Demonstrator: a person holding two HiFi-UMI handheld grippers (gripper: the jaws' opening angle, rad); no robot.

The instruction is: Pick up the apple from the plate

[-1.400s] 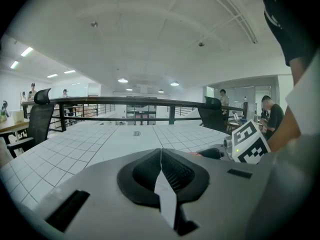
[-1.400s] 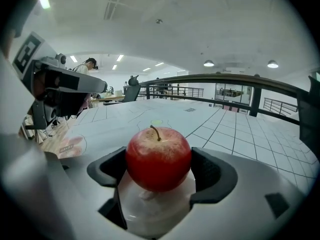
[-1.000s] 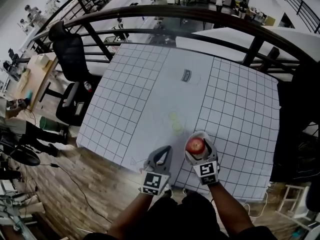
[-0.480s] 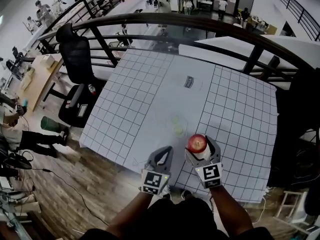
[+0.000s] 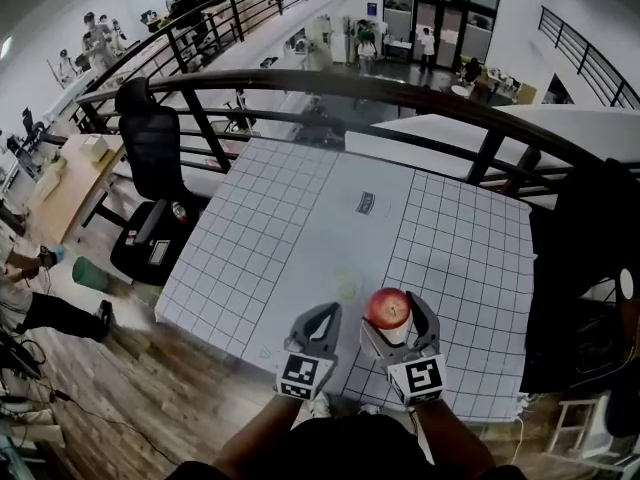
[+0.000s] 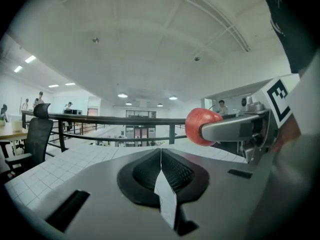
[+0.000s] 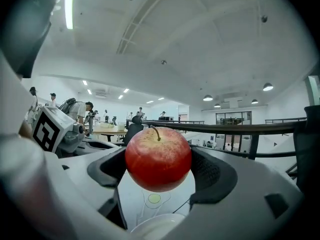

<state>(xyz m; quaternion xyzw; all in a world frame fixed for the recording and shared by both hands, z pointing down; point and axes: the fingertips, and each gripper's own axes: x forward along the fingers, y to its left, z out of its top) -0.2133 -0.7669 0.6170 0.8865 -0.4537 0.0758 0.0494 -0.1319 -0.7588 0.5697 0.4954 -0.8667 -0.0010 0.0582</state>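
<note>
The round, glossy red apple (image 7: 158, 158) with a thin stem is clamped between the ribbed black pads (image 7: 207, 170) of the right gripper (image 5: 393, 313). It is in the air, with the white plate (image 7: 150, 227) under it at 6 o'clock. At 9 o'clock the left gripper (image 6: 161, 154) has its jaws pressed together, with nothing between them, over the gridded table (image 5: 280, 228).

Red apple (image 5: 388, 307), white gridded table (image 5: 268, 230)
</note>
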